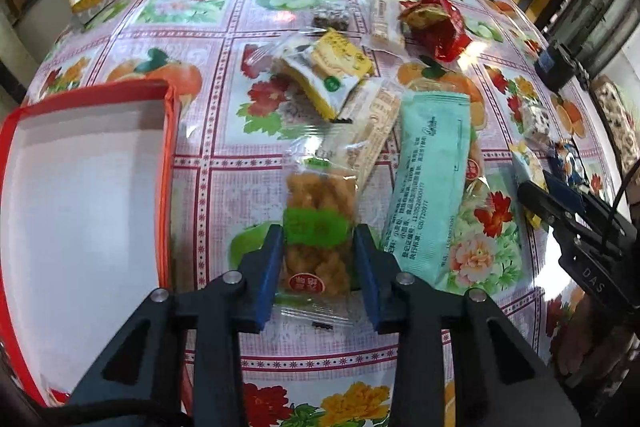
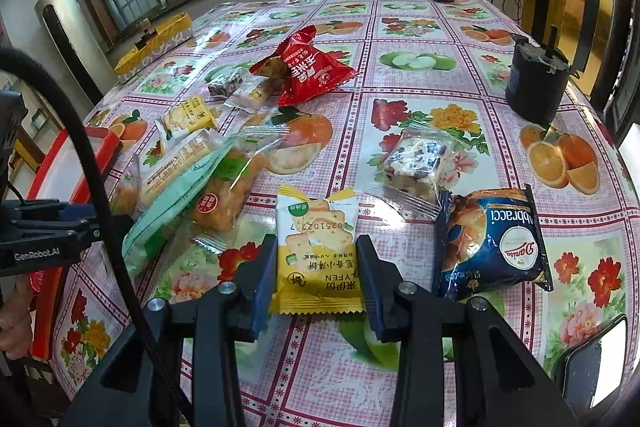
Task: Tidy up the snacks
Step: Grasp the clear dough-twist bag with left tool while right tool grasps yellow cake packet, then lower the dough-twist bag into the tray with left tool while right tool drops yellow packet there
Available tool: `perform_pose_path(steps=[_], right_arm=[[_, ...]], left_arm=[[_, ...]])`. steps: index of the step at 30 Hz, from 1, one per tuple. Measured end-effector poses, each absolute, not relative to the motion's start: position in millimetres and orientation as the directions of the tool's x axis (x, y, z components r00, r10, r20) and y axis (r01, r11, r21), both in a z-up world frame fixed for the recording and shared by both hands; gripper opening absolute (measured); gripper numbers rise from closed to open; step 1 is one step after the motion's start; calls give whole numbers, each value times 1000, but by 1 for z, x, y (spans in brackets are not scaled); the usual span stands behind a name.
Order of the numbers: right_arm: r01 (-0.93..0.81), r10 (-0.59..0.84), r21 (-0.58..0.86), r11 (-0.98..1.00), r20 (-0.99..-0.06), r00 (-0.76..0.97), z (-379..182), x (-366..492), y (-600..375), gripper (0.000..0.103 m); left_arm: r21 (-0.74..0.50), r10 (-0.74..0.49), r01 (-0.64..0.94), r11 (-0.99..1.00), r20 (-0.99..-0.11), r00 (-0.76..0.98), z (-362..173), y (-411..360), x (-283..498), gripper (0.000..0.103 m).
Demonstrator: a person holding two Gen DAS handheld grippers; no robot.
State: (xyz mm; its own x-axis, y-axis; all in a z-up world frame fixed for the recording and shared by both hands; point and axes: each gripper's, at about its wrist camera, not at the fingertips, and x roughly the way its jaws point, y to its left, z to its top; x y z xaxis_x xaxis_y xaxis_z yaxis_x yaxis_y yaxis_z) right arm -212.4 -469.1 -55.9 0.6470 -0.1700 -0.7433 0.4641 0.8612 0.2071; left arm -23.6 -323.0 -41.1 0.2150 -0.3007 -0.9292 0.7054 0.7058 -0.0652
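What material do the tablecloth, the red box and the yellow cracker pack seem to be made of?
Tablecloth: glossy plastic, probably vinyl; it mirrors window light.
Red box: apparently cardboard, matte white inside, stiff straight walls.
Yellow cracker pack: printed plastic film with crimped, saw-toothed ends.

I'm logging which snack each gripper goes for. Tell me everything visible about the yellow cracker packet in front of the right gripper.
The yellow cracker packet is a small glossy plastic pouch, yellow at both ends with a white middle. It is printed with square crackers, a green round badge, dark Chinese lettering and a stamped date. It looks sealed and slightly puffed, and it lies flat on the flowered tablecloth, with its print upside down in this view. It sits between the blue fingers of the right gripper, which bracket its sides; whether they squeeze it cannot be told.
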Motion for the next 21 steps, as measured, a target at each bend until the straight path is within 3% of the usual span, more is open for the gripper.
perform_pose_path(steps=[7, 16, 21], right_arm=[[463, -165, 222, 858, -734, 658, -55, -213, -471, 39], [429, -171, 246, 869, -664, 728, -39, -228, -459, 39], [238, 23, 386, 891, -563, 826, -6, -222, -417, 38]], left_arm=[[-72, -315, 672, 737, -916, 248, -41, -316, -25, 36], [-259, -499, 592, 763, -819, 284, 19, -240, -48, 36], [-233, -467, 473, 850, -748, 471, 64, -167, -47, 36]])
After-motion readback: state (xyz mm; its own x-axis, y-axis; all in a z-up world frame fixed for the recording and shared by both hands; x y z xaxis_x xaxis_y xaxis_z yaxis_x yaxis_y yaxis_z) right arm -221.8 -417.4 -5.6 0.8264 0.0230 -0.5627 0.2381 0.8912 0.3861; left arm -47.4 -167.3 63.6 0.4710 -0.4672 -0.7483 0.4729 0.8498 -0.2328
